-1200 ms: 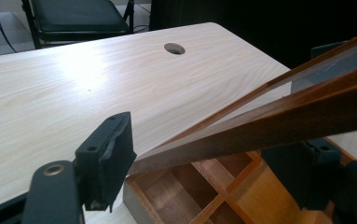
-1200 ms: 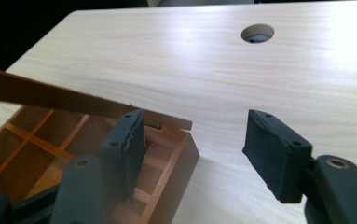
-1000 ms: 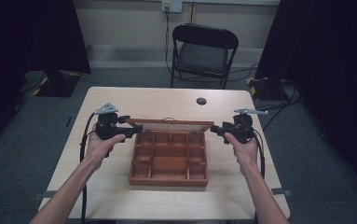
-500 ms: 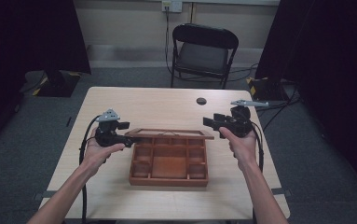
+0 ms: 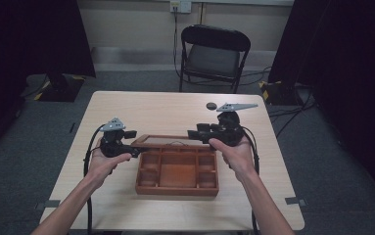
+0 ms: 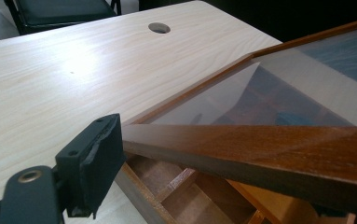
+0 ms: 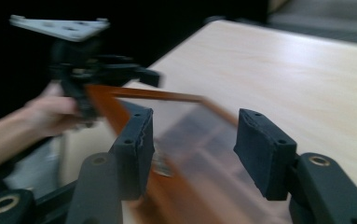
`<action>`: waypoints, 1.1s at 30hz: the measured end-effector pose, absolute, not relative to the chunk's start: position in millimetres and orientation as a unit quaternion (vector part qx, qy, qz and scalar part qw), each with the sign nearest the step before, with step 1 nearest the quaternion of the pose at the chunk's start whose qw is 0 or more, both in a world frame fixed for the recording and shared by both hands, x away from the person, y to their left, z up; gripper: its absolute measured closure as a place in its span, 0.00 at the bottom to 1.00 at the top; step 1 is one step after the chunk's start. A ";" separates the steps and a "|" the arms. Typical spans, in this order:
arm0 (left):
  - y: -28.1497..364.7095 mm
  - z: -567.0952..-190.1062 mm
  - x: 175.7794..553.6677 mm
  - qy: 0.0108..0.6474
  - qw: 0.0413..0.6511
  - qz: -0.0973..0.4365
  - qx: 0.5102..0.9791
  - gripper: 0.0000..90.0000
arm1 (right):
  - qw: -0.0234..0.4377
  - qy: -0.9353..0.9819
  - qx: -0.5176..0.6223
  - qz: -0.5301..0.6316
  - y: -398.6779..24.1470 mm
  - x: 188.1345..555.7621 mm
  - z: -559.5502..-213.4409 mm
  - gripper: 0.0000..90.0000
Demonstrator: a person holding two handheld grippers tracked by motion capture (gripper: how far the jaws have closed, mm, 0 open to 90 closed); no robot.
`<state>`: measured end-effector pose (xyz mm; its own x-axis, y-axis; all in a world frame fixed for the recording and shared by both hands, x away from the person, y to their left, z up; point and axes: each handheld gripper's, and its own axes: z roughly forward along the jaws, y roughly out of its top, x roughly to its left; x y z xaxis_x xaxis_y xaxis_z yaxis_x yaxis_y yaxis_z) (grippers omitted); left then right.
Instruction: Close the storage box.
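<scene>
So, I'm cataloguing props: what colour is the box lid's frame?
Reddish-brown wood around a clear pane; the lid shows best in the left gripper view.

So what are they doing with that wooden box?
A person is working the glass-paned lid of a wooden compartment box on the table, a tool in each hand. The left tool grips the lid's wooden frame at its left end. The right tool has its jaws on either side of the lid, not pressing it, and they have just been closing. The lid is tilted up over the box.
</scene>
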<state>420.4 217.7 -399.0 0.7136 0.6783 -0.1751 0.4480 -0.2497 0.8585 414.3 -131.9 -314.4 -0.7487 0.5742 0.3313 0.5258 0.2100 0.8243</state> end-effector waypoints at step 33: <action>215.8 -409.6 416.3 0.354 0.476 0.109 0.798 0.19 | -0.094 0.814 0.301 0.488 -95.6 422.1 -341.3 0.83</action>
